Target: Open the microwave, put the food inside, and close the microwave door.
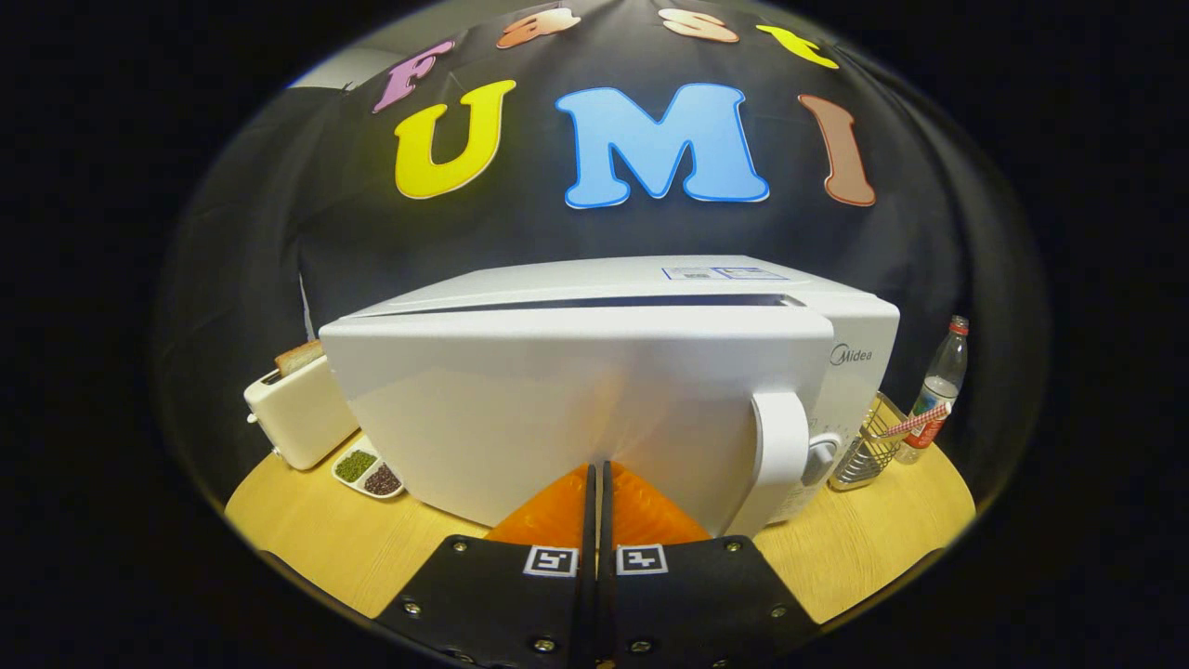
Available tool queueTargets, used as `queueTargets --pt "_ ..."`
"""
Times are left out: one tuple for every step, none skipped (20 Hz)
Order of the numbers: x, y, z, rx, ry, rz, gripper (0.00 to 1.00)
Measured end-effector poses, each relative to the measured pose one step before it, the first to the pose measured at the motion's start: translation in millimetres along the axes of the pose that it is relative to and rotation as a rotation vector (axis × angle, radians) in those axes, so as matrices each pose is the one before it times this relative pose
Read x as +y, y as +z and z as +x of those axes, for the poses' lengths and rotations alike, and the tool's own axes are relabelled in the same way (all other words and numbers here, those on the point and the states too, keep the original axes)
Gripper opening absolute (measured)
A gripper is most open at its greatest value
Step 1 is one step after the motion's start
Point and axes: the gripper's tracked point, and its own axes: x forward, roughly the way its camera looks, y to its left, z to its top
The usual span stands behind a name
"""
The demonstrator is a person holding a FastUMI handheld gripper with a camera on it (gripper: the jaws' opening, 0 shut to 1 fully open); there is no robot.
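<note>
my claw [599, 469] is sitting with its two fingers pressed together, nothing between them, their tips touching or nearly touching the white door [557, 409] of the microwave [650, 372] at twelve o'clock. the door is standing slightly ajar, a dark gap showing along its top edge, and its handle [778, 446] is hanging at about two o'clock from my fingertips. at ten o'clock a cream toaster [295, 413] with bread [299, 356] in its slot is resting on the wooden bench [864, 548], with a small divided dish [368, 472] just beside it. at three o'clock a wire basket [868, 451] and a clear bottle [938, 390] are standing near the microwave's corner.
</note>
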Motion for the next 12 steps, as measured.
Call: queueTargets --pt "-2.65 0.30 3.44 0.00097 -0.01140 0.00426 0.01" --pt "-2.33 0.16 1.88 0.00500 -0.00780 0.00745 0.01" --pt "1.56 -1.61 -0.70 0.00086 -0.00205 0.00468 0.01" --pt "-0.07 0.33 0.76 -0.00582 -0.00925 -0.02152 0.01" --pt "-0.42 -0.03 0.90 -0.00725 -0.01235 -0.02645 0.01" --pt "-0.65 1.40 0.52 -0.00577 -0.01236 -0.01896 0.01" --pt "-1.42 -0.87 0.88 0.00051 -0.01052 -0.00325 0.01" --pt "0.94 -0.44 0.38 0.00319 -0.00022 0.00584 0.01" --pt "0.20 -0.58 -0.32 0.00266 -0.00213 -0.00349 0.01" --pt "-0.37 1.26 0.28 -0.00682 -0.00780 -0.01824 0.01" --pt "0.43 0.50 -0.51 -0.00233 -0.00718 -0.01063 0.01" --pt "-0.17 0.28 0.81 -0.00191 -0.00707 -0.00220 0.01"
